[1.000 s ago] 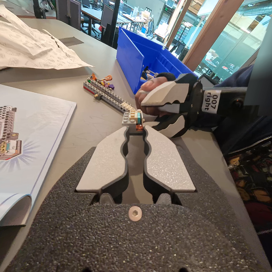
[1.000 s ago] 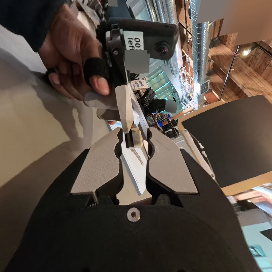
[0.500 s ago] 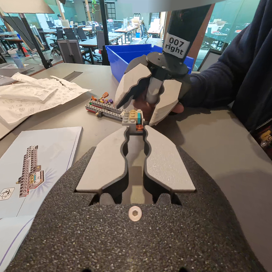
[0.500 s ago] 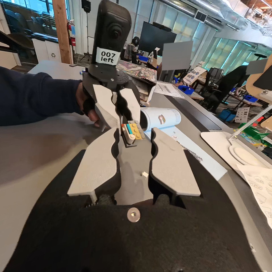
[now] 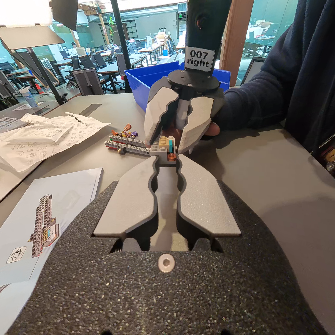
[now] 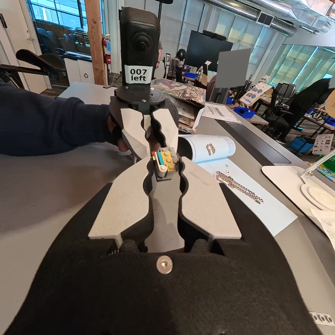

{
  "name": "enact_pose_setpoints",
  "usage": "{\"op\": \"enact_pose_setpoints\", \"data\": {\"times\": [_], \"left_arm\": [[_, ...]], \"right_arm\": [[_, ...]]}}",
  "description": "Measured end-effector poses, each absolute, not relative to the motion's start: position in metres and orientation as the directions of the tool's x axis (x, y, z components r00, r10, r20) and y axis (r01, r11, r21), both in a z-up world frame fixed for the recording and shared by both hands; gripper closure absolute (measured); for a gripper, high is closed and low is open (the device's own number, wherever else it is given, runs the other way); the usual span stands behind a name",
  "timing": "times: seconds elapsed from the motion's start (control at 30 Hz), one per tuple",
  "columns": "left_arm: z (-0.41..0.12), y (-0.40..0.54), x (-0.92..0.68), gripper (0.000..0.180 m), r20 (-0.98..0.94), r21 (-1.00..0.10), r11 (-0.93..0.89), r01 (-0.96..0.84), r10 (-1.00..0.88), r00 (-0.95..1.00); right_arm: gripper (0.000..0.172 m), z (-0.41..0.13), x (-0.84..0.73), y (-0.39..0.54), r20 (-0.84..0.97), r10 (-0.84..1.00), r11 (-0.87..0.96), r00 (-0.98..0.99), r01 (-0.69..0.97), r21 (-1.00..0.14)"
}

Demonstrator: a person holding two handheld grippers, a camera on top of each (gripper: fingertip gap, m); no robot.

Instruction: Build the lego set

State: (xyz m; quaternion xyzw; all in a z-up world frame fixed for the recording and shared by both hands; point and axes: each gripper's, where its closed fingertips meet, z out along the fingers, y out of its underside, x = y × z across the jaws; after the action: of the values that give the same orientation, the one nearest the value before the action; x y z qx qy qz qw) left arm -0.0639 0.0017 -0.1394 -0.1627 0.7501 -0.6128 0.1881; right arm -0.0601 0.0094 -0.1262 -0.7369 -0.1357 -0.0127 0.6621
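Centre frame: left gripper (image 5: 167, 159) clamps small brick block (image 5: 164, 146), light, rigid, snap-apart; right gripper (image 6: 164, 164) fingers straddle it, contact unclear

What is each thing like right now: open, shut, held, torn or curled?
left tongs: shut on the small brick block
right tongs: either side of the block; pressing or not, cannot tell
booklet: open, one page curled into a roll
paper bag: torn, crumpled
long brick build: lying flat
blue bin: open on top
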Motion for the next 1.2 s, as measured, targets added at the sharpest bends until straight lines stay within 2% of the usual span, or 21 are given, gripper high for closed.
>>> {"op": "enact_pose_setpoints", "data": {"times": [0.6,0.93,1.07,1.2], "left_arm": [[-0.131,-0.001,-0.071,0.164,-0.145,-0.981,0.179,0.071,-0.447,-0.883],[-0.132,-0.001,-0.071,0.164,-0.099,-0.987,0.156,0.032,-0.437,-0.894],[-0.13,0.003,-0.068,0.164,-0.005,-0.995,0.096,-0.041,-0.441,-0.897],[-0.124,0.007,-0.07,0.164,0.024,-0.997,0.054,-0.052,-0.436,-0.9]], "right_arm": [[0.145,-0.121,-0.065,0.002,0.218,0.222,-0.045,0.95,0.233,-0.971],[0.145,-0.122,-0.067,0.003,0.247,0.213,-0.04,0.945,0.261,-0.965],[0.144,-0.118,-0.063,0.002,0.453,0.099,-0.013,0.886,0.456,-0.89],[0.141,-0.119,-0.067,0.004,0.706,-0.011,-0.048,0.708,0.705,-0.708]]}}
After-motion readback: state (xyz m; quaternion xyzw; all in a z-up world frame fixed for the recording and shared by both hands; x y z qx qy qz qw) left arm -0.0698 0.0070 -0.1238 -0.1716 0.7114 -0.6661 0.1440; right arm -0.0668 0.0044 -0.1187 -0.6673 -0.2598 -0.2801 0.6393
